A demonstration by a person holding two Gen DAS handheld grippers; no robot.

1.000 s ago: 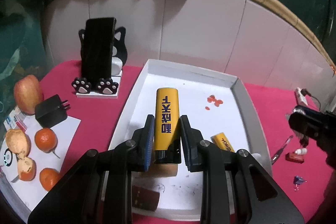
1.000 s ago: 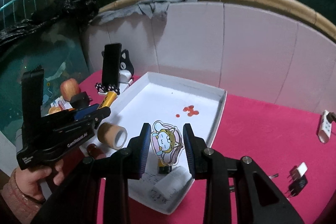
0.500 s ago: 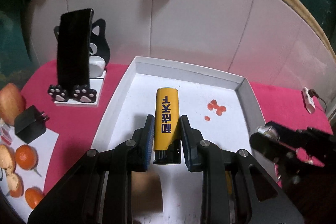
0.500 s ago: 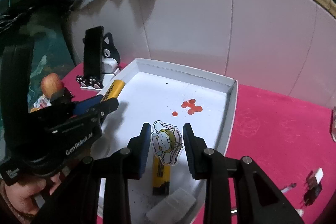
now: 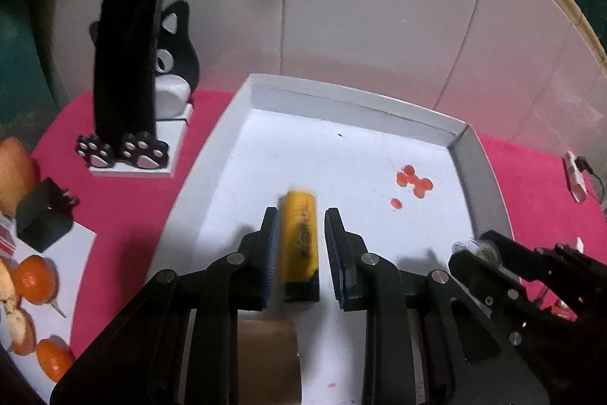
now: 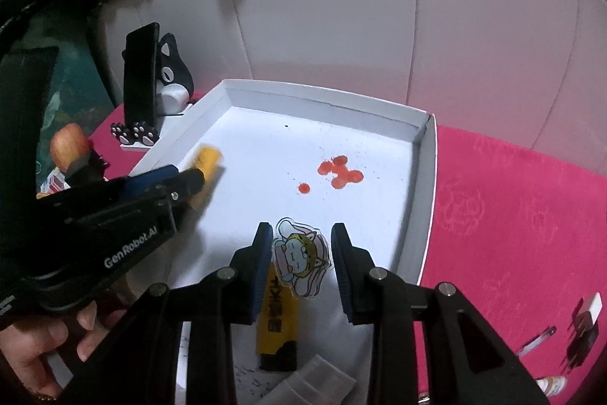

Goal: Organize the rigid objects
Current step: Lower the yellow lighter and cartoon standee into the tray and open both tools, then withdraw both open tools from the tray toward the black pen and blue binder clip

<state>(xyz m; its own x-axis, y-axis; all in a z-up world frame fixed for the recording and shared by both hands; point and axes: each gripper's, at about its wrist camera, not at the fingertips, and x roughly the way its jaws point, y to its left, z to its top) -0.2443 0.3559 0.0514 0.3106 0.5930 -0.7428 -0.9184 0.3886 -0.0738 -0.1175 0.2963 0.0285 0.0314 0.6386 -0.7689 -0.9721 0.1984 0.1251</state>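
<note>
Two claws work over a white tray [image 5: 353, 101] on a pink-covered table [image 5: 125, 211]. The left claw [image 5: 301, 245] has just been opening: its blue pads stand clear on either side of a yellow lighter [image 5: 299, 238], which lies blurred on the tray floor between them. The right claw [image 6: 301, 262] pinches a cartoon sticker charm [image 6: 301, 259] above the tray's near end, and a second yellow lighter [image 6: 279, 325] lies on the tray directly beneath it, partly hidden by the charm. That makes two lighters and one charm.

A cluster of red spots [image 5: 413, 181] marks the tray floor toward its right wall. A brown roll [image 5: 267, 359] sits at the tray's near edge, half covered by the left claw's arms.

Left of the tray stands a black phone [image 5: 127, 63] in a cat-shaped stand [image 5: 176, 44] with two paw feet. Further left lie a black charger [image 5: 41, 219], an apple [image 6: 70, 147] and at least two oranges [image 5: 36, 279] on white paper. In the right wrist view a hand [image 6: 34, 359] grips the left tool's handle.
</note>
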